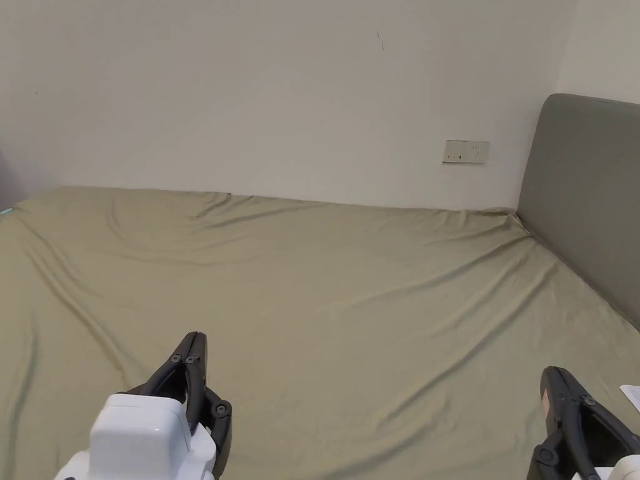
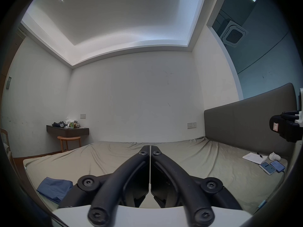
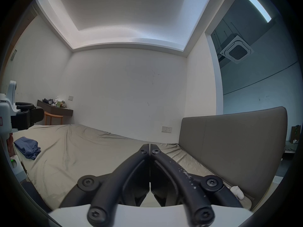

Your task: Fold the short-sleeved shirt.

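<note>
Blue short-sleeved shirt (image 2: 55,192) lying in a crumpled heap on the bed (image 1: 350,300), low and to the left of both grippers, near the bed's left edge. Left gripper (image 2: 150,147) nearer to it, jaws pressed together on nothing, pointing across the olive sheet toward the far wall. Right gripper (image 3: 149,145) likewise closed and empty, held near the grey headboard (image 3: 232,142), well apart from the garment; from its camera the shirt sitting far to the left, past the left gripper's white body. In the head view, both grippers low in the frame over bare, wrinkled sheet, left at bottom left, right at bottom right.

Long axis of the heap hard to judge, the cloth being bunched; seemingly running along the bed's near-left edge. Folding not yet begun, by the look of it: shirt neither spread nor held. Next move likely a swing of the left gripper leftward and down, jaws to be parted first, then a carry into the broad open middle of the bed for spreading.

Plenty of free sheet at centre. Obstacles confined to the right side near the headboard: a paper with a pen (image 2: 253,157), two phones (image 2: 272,166), a small white object (image 2: 274,156). Risk chiefly of the heap slipping off the near-left edge during pickup.
</note>
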Available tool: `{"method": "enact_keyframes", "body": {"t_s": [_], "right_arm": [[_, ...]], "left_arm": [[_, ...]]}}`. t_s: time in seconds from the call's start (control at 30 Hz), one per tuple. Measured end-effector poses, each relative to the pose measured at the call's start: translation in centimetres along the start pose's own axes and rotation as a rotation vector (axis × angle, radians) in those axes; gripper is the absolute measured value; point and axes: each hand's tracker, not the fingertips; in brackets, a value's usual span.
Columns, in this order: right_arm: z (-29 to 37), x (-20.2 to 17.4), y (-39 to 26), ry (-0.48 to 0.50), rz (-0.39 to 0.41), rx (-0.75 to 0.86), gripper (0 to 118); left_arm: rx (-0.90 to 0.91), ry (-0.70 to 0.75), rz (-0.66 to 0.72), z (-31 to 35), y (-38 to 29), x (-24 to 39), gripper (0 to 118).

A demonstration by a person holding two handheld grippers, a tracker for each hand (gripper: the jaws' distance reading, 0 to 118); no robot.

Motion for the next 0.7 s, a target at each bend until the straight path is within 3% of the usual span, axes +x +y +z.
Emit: {"method": "enact_keyframes", "body": {"t_s": [0.3, 0.37, 0.43, 0.47, 0.5, 0.57, 0.6, 0.7], "right_arm": [[0.04, -0.07, -0.17, -0.003, 0.003, -0.001, 3], [0.09, -0.12, -0.15, -0.004, 0.005, 0.001, 6], [0.08, -0.11, -0.21, -0.006, 0.003, 0.003, 26], [0.07, -0.09, -0.23, -0.010, -0.002, 0.005, 45], [0.07, -0.08, -0.24, -0.014, -0.008, 0.006, 75], [0.02, 0.03, -0.28, -0.024, -0.025, 0.005, 118], [0.02, 0.11, -0.30, -0.029, -0.032, 0.005, 118], [0.71, 0.55, 0.11, -0.029, -0.058, 0.028, 118]], "left_arm": [[-0.006, 0.000, 0.008, 0.04, -0.18, 0.03, 2], [-0.001, 0.000, 0.012, 0.09, -0.25, 0.05, 19], [-0.005, -0.007, 0.020, 0.06, -0.22, 0.00, 41], [-0.005, -0.006, 0.021, 0.05, -0.23, 0.03, 51], [-0.005, -0.001, 0.020, 0.04, -0.25, 0.09, 65], [-0.008, 0.004, 0.015, 0.01, -0.31, 0.03, 85], [-0.010, 0.003, 0.014, 0.00, -0.33, 0.02, 98], [-0.008, 0.001, 0.014, 0.03, -0.35, -0.02, 118]]}}
